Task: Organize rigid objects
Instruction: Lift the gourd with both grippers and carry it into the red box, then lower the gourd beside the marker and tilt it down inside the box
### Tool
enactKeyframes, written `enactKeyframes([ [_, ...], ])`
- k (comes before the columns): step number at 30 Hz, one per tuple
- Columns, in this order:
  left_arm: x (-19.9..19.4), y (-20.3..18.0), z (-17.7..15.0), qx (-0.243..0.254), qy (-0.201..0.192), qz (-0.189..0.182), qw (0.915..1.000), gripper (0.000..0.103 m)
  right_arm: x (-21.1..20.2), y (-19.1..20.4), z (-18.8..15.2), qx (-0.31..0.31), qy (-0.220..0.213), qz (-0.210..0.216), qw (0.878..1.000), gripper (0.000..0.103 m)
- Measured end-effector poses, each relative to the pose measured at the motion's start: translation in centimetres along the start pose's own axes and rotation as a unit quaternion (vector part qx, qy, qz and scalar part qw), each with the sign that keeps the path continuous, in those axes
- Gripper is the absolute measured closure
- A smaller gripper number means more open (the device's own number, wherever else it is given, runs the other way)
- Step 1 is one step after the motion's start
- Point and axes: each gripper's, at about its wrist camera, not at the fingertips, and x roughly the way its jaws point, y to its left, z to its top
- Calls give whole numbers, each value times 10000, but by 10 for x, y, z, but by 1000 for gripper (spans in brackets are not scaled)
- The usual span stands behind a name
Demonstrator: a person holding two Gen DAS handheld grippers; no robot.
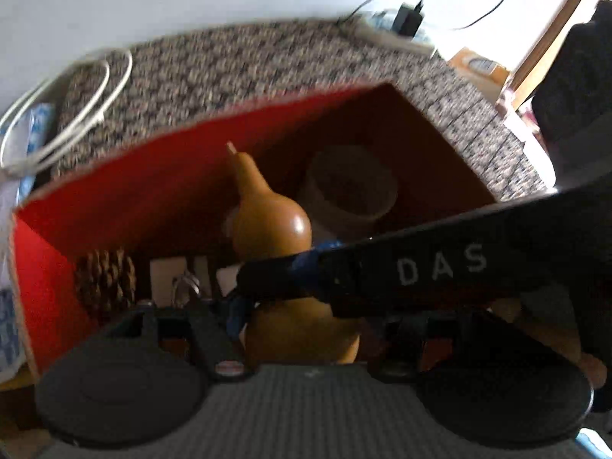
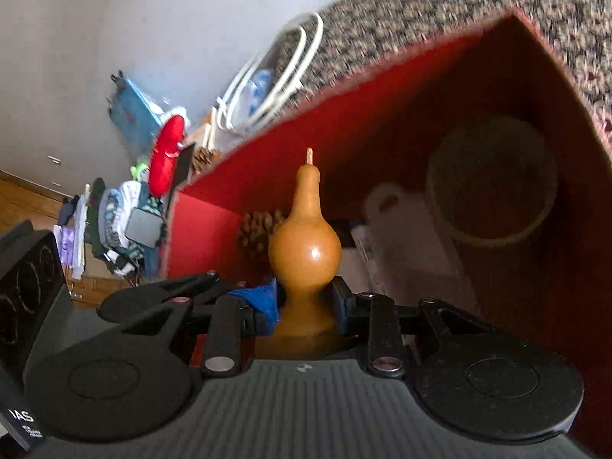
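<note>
The patterned cloth [image 1: 267,65] spreads widest, a speckled surface running behind and beside everything else. On it sits the red box [image 1: 126,187], open, its walls bright red on the lit side and falling dark toward the far corner.

Inside the box, deep in shadow, stands a round tan container [image 2: 493,183], seen from above so that its open mouth shows. Just beside it in the right wrist view lies a pale jug-like shape [image 2: 397,222] — too blurred to name for certain.

Front and centre is the gourd [image 2: 304,244], amber and glossy, upright with its thin stem pointing up, held over the open box. The right gripper [image 2: 304,306] has it by the narrow waist: both fingers are pressed in against the neck between the upper and lower bulbs, a blue pad [image 2: 264,302] showing on the near one. In the left wrist view that same gripper crosses the frame as a long dark bar lettered "DAS".

The left gripper [image 1: 306,329] sits low at the gourd's lower bulb; its fingertips are hidden behind the other tool, so whether they are spread or pinched cannot be told.

Smallest now — a pine cone [image 1: 105,283] in the box's near left corner, and a coiled white cable [image 1: 65,114] lying outside on the cloth.
</note>
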Motion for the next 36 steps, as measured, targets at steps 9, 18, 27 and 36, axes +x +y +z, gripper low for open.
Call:
enactKeyframes([
  [9, 20, 7, 0, -195, 493, 140, 9985, 43, 7, -7, -2, 4, 162, -174, 9997, 91],
  [18, 20, 11, 1, -407, 499, 29, 9979, 38, 4, -8, -3, -17, 115, -238, 9996, 87],
  [27, 19, 11, 1, -474, 409, 11, 9980, 35, -5, -7, -9, -34, -169, -491, 9986, 86],
  [36, 14, 10, -1, -422, 199, -31, 9989, 31, -27, -24, -9, 250, -513, -206, 9982, 87],
])
